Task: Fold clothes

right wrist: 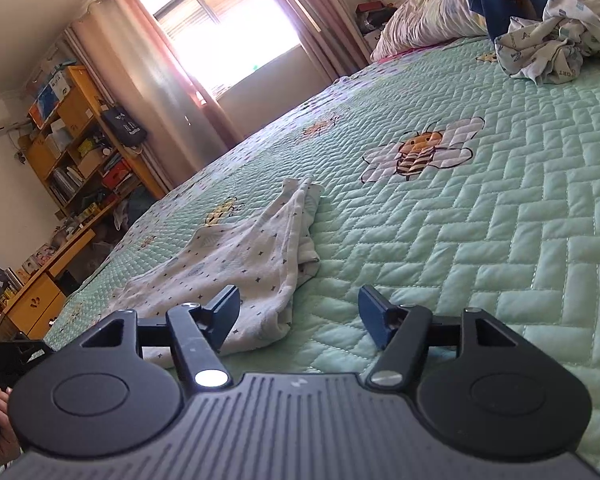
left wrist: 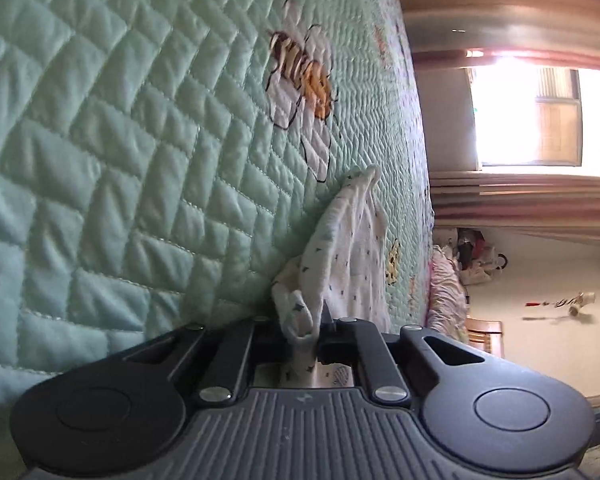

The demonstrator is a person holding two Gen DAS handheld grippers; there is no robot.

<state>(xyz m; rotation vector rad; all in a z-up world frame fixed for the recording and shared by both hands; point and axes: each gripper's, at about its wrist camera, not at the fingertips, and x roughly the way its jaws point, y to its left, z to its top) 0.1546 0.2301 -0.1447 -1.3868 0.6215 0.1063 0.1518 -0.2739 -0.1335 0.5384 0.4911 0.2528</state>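
Left gripper [left wrist: 314,330]: jaws nearly closed, pinching a bunched corner of the white garment [left wrist: 340,256], which runs forward from the jaws as a raised ridge of cloth.
Right gripper [right wrist: 298,316]: jaws wide apart, gripping nothing; the garment's near edge [right wrist: 236,272] lies under and just ahead of its left finger, bare quilt before the right finger.
Open room: broad clear quilt to the right of and beyond the right gripper's jaws; the bed's far edge lies well ahead.
Garment: thin, soft white cloth with small dark specks, partly folded, rumpled along its right edge.
Surface: mint-green quilted bedspread [right wrist: 480,240], stitched in a brick-like pattern, with an embroidered bee on a white flower [right wrist: 420,152] beyond the garment.
Farther off: crumpled clothes pile [right wrist: 560,40] and pillow [right wrist: 424,20] ahead to the right.
Room: bright window [right wrist: 228,32] with pinkish curtains, wooden shelves [right wrist: 80,140] far left.
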